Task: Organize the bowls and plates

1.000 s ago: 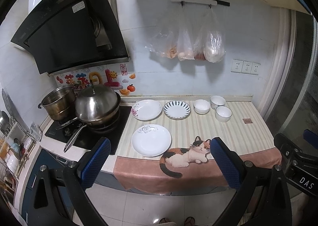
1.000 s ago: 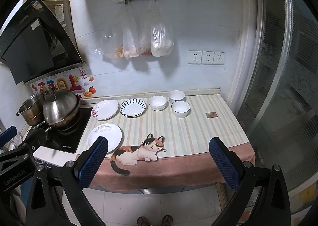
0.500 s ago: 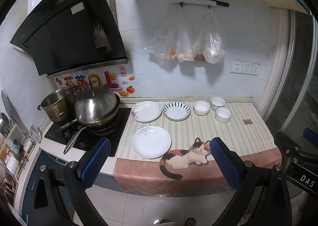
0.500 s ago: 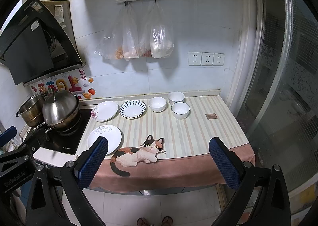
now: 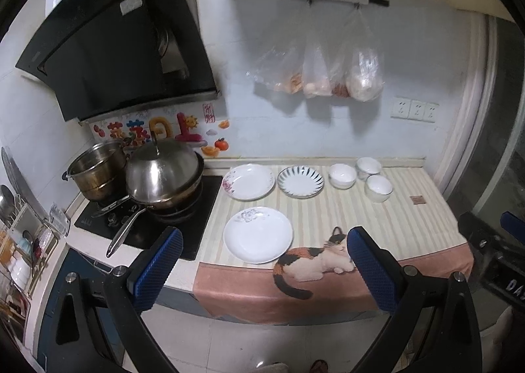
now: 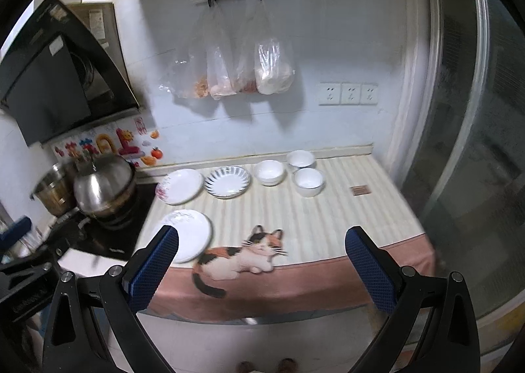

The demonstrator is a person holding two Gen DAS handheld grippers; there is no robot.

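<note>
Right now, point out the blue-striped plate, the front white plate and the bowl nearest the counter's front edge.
blue-striped plate (image 5: 300,181): left wrist view, centre of its well.
front white plate (image 5: 258,235): left wrist view, middle of its face.
nearest bowl (image 6: 308,182): right wrist view, inside its white hollow.

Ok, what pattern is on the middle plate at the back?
Dark radial stripes around the striped plate's rim; clearest in the left wrist view.

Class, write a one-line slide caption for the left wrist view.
Open left gripper faces a striped counter holding three plates and three white bowls beside the stove.
</note>
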